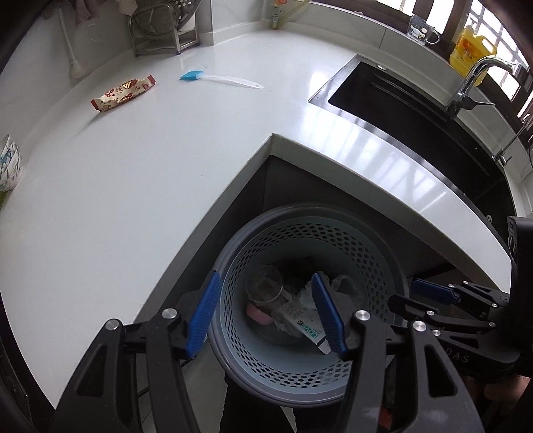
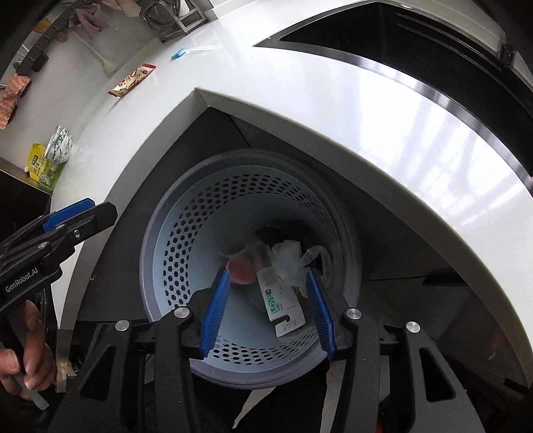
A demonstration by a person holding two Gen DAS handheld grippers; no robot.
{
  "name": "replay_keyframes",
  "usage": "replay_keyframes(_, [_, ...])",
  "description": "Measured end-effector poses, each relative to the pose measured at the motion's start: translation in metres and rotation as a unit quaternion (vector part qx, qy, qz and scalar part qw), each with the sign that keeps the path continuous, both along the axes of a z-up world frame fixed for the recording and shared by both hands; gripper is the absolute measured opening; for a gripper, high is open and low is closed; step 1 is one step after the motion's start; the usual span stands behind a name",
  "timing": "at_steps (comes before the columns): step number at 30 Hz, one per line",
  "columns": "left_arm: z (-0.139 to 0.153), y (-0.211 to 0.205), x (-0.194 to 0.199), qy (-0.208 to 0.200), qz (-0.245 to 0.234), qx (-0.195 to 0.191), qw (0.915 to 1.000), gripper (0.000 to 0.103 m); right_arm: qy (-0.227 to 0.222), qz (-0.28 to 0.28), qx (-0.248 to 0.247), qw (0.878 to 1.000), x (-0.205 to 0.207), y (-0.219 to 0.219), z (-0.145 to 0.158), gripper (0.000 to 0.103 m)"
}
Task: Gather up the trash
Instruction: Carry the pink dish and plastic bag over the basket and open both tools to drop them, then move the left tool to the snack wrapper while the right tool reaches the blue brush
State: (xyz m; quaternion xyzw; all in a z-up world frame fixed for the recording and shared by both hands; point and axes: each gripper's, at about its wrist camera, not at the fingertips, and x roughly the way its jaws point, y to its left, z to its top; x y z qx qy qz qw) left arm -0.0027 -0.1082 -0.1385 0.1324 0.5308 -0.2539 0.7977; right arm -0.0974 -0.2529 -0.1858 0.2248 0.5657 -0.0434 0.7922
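Observation:
A perforated blue-grey trash basket (image 1: pixel 373 253) stands on the floor in the inner corner of the white counter; it also shows in the right wrist view (image 2: pixel 186 253). Inside lie a clear plastic cup (image 1: pixel 265 283), a white tube box with green print (image 2: pixel 283 306), crumpled clear plastic (image 2: pixel 289 258) and something pink (image 1: pixel 258 314). My left gripper (image 1: pixel 266 314) is open and empty above the basket. My right gripper (image 2: pixel 268 309) is open and empty above it too. A red-and-cream snack wrapper (image 1: pixel 123 93) lies on the counter far left.
A blue-headed brush (image 1: pixel 220 80) lies on the counter (image 1: pixel 133 200). A black sink (image 1: pixel 416 116) with a tap (image 1: pixel 473 83) sits right. A dish rack (image 1: pixel 163 30) stands at the back. Packets (image 2: pixel 50 160) lie at the counter's left end.

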Motion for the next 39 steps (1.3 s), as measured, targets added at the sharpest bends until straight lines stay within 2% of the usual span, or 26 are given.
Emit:
replay_keyframes(13, [0.030, 0.008, -0.006, -0.035, 0.039, -0.015, 0.9985, 0.059, -0.027, 0.032, -0.008, 0.999, -0.001, 0.001, 0.025, 0.049])
replay_keyframes(21, [0.051, 0.019, -0.012, -0.060, 0.073, -0.027, 0.9952, 0.064, -0.047, 0.058, -0.009, 0.997, -0.001, 0.000, 0.041, 0.052])
replay_keyframes(28, [0.069, 0.040, -0.018, -0.086, 0.123, -0.031, 0.9883, 0.067, -0.075, 0.085, -0.007, 0.994, 0.007, -0.001, 0.057, 0.053])
replay_keyframes(34, [0.085, 0.070, -0.023, -0.104, 0.166, -0.027, 0.9802, 0.074, -0.102, 0.114, -0.011, 0.988, 0.023, 0.006, 0.071, 0.053])
replay_keyframes(39, [0.098, 0.091, -0.015, -0.119, 0.184, -0.027, 0.9753, 0.080, -0.118, 0.125, -0.012, 0.985, 0.048, 0.012, 0.083, 0.053])
